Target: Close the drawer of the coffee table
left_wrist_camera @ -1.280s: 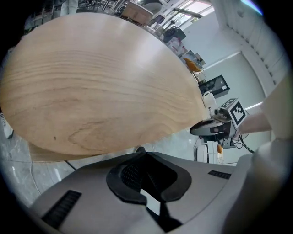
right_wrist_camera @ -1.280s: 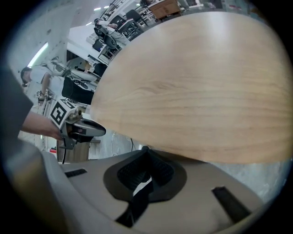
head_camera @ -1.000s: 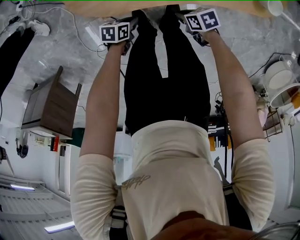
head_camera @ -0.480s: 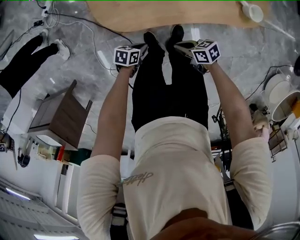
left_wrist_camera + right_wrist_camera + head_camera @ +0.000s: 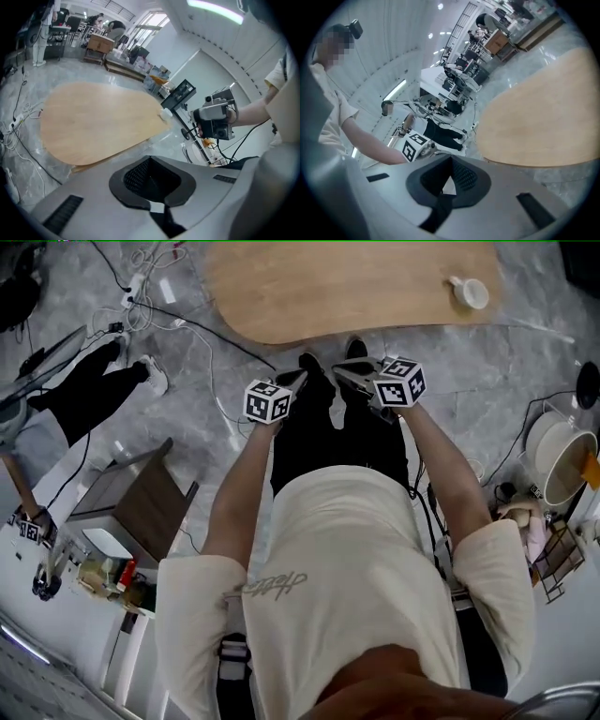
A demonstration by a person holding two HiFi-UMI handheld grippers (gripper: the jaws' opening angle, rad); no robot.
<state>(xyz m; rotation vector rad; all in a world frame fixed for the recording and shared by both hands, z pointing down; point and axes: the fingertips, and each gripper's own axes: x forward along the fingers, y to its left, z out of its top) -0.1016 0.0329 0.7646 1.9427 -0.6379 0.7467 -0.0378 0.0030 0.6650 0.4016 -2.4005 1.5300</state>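
Head view looks down on a person standing on a grey marble floor [image 5: 487, 362], holding the left gripper [image 5: 296, 381] and the right gripper [image 5: 349, 378] side by side in front of the legs. They are near each other but not touching. The left gripper view shows its jaws together with nothing between them, and the right gripper view shows the same. The coffee table [image 5: 356, 287], with a rounded pale wooden top, lies just beyond the person's shoes [image 5: 309, 360]. Its drawer cannot be made out in any view. A white cup [image 5: 469, 292] stands near the top's right end. Cables [image 5: 159, 315] trail over the floor at the left, and a dark brown cabinet [image 5: 141, 507] stands well apart.
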